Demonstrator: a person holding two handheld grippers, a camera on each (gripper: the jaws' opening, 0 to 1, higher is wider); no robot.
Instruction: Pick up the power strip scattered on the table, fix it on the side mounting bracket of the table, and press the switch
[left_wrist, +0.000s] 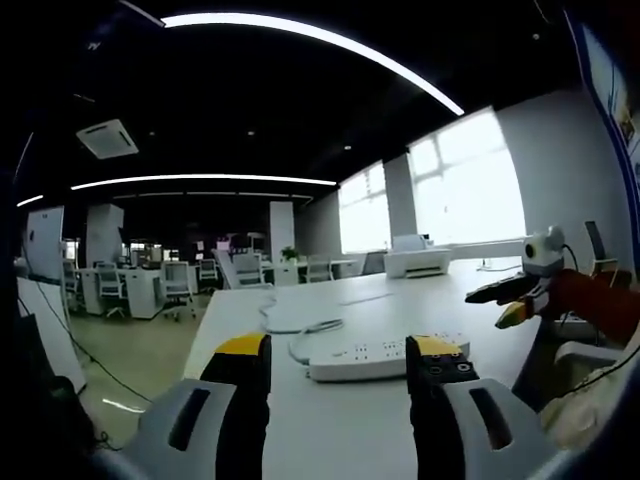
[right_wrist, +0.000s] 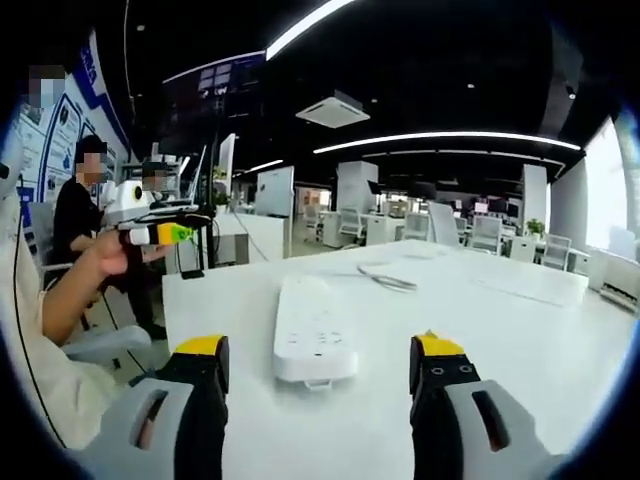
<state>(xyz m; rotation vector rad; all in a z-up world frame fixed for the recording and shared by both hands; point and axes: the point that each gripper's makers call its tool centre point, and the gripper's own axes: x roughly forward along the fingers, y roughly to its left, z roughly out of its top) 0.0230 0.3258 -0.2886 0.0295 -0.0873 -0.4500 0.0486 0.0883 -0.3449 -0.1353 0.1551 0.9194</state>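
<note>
- The power strip lies flat on the white worktop, untouched, its short end towards my right hand-held gripper and between its two jaws, though a little ahead of them.
- In the left gripper view the same power strip lies crosswise just beyond my left hand-held gripper, with its white cable curling away across the worktop.
- I judge it a stiff plastic bar, light, smooth and somewhat slippery. It should lift in one piece, but the trailing cable will drag and may twist it.
- I would take it across its narrow width near the middle, jaws on the two long side walls, clear of the sockets and the switch.
- Both hand-held grippers are spread wide and hold nothing.
- The other hand-held gripper comes into the left gripper view from the right, hovering above the worktop.
- Beyond, people sit at a desk to one side, and the open office has chairs and bright windows.
- I cannot make out the side mounting bracket.
</note>
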